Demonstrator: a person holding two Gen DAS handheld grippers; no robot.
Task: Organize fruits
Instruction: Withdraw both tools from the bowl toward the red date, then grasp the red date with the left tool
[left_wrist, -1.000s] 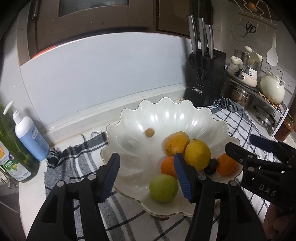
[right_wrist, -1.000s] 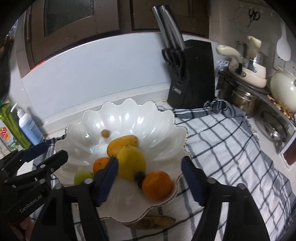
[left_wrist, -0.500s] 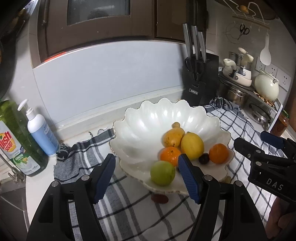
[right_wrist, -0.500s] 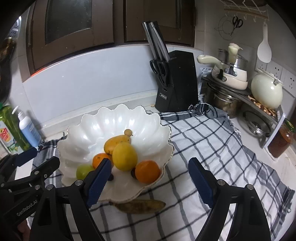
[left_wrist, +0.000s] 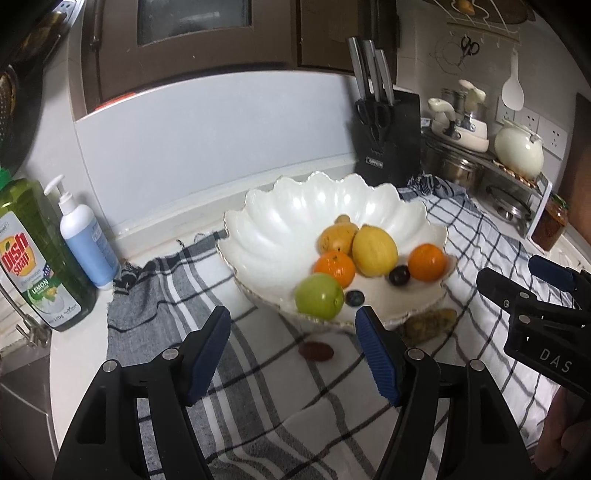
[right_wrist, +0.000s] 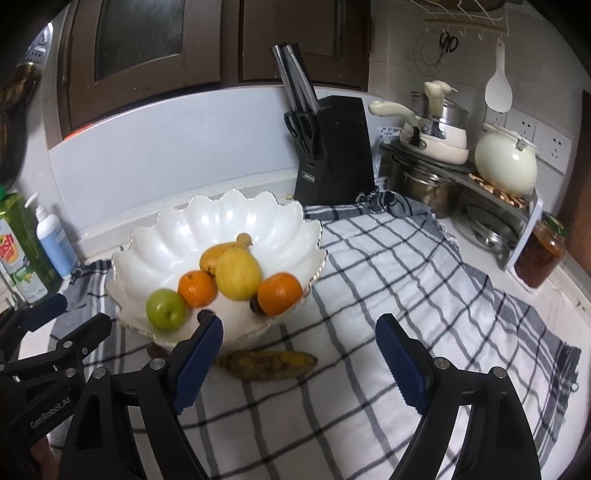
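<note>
Fruits piled in white scalloped bowl (right_wrist: 225, 221) on checked cloth (right_wrist: 388, 277) over the bench: green apple (right_wrist: 166, 308), two oranges (right_wrist: 197, 288), lemon (right_wrist: 238, 273), mango (right_wrist: 212, 256). Beyond and left of right tool (right_wrist: 299, 354), gaping wide, holding nothing. Browned banana (right_wrist: 267, 364) outside, just before bowl, between its fingers. Left tool (left_wrist: 291, 350) likewise spread, empty, near apple (left_wrist: 319, 296); small red fruit (left_wrist: 316, 350) on cloth between its tips.

A white scalloped bowl (right_wrist: 236, 221) sits ahead of both grippers, holding a green apple (right_wrist: 166, 308), two oranges (right_wrist: 197, 288) (right_wrist: 279, 293), a lemon (right_wrist: 238, 274), a mango (right_wrist: 213, 255) and dark plums (left_wrist: 399, 275). A browned banana (right_wrist: 266, 364) lies on the cloth between bowl and right gripper (right_wrist: 299, 358). A red fruit (left_wrist: 316, 350) lies just ahead of the left gripper (left_wrist: 291, 350).
</note>
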